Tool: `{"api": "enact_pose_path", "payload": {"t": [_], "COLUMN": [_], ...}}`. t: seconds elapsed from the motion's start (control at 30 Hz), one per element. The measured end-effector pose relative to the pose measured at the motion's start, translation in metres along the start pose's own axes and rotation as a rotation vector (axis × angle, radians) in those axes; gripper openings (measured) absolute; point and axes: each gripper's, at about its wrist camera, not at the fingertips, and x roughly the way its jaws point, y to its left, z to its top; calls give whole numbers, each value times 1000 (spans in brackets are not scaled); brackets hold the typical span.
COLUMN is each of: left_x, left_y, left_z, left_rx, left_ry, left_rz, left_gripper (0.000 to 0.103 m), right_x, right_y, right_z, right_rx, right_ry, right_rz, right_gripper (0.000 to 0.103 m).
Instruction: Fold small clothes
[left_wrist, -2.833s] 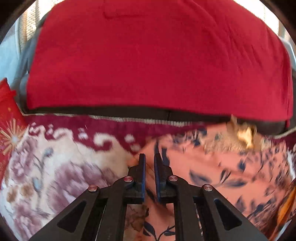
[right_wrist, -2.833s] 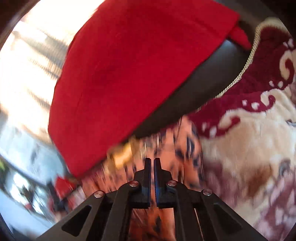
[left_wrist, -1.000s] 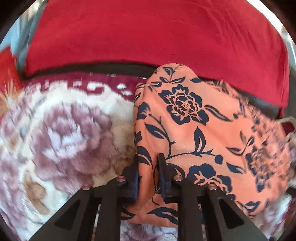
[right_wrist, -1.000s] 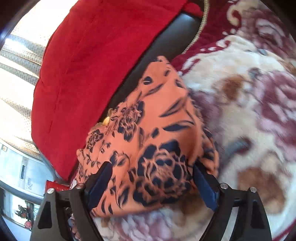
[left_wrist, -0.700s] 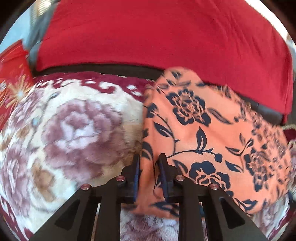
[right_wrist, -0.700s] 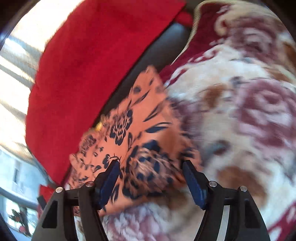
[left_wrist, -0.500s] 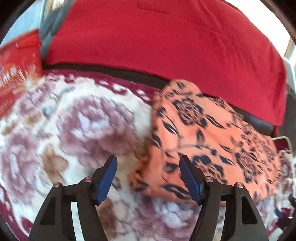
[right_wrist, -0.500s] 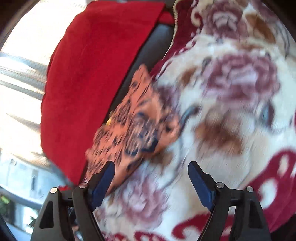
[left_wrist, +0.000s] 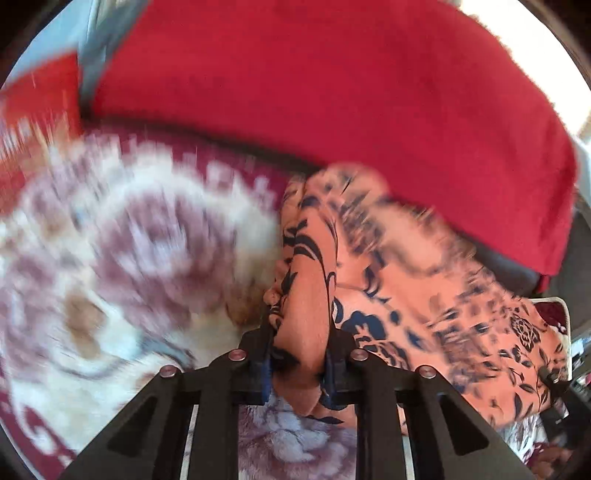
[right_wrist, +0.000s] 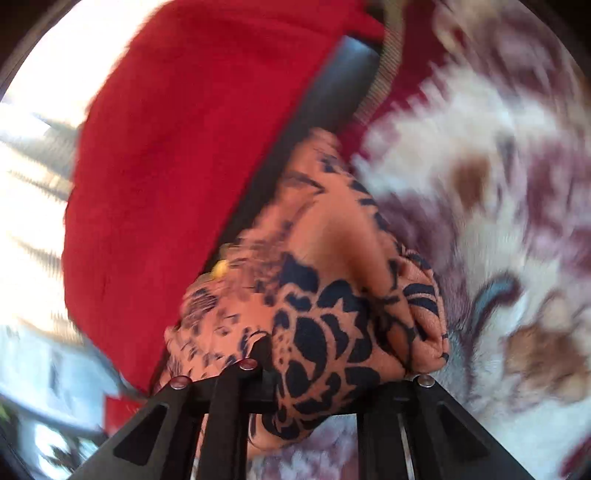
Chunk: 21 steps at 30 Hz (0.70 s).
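Note:
An orange garment with dark blue flowers (left_wrist: 424, 280) lies bunched on a plush floral blanket (left_wrist: 129, 240). My left gripper (left_wrist: 299, 332) is shut on a thick fold at the garment's left edge. In the right wrist view the same garment (right_wrist: 332, 295) fills the space between the fingers of my right gripper (right_wrist: 332, 373); cloth drapes over the fingertips and hides them, so the jaw gap does not show clearly. Both views are motion-blurred.
A red cloth (left_wrist: 332, 92) covers a dark sofa back (right_wrist: 332, 81) just behind the garment. The cream and maroon blanket (right_wrist: 498, 221) spreads to the left in the left view and to the right in the right view.
Half a second ago both grippers were open and back from the garment. Both have moved onto it, the left has shut on its left edge, and the cloth is bunched up.

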Motion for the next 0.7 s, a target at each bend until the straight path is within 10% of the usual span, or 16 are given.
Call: {"api": "enact_pose_path", "payload": {"t": [0.2,0.27,0.33,0.4,0.47,0.57,0.7], "left_x": [-100,-90,-59,-31,-44,-59,-52], "left_y": [2,17,39,73,96,92,67], "left_z": [-47,-87,-119,-141,-137,-107,-58], "left_rx": [4,17,29,-26,-113,-42,55], "left_ry": [-132,-59,62,198,162,84,25], "left_rz": [-73,-37,13,23,-65,21,-51], "left_gripper": [23,37,44,48,49,56,67], "right_x": [-78,-78,-67,-71,-95,-120,-127], "right_y": [17,-16,-69,-110,-135,-140,-121], "right_z": [-23,-44,-66,-80,-81,-65,-36], "right_rx": [-133,-133,-98,-2,47,23,-23], "right_ry": [-51,29,146,180,123,31,-12], "right_rz": [44,12,-56,-81,-34,-110,-94], "right_gripper": [17,29,77,75,75,77,77]}}
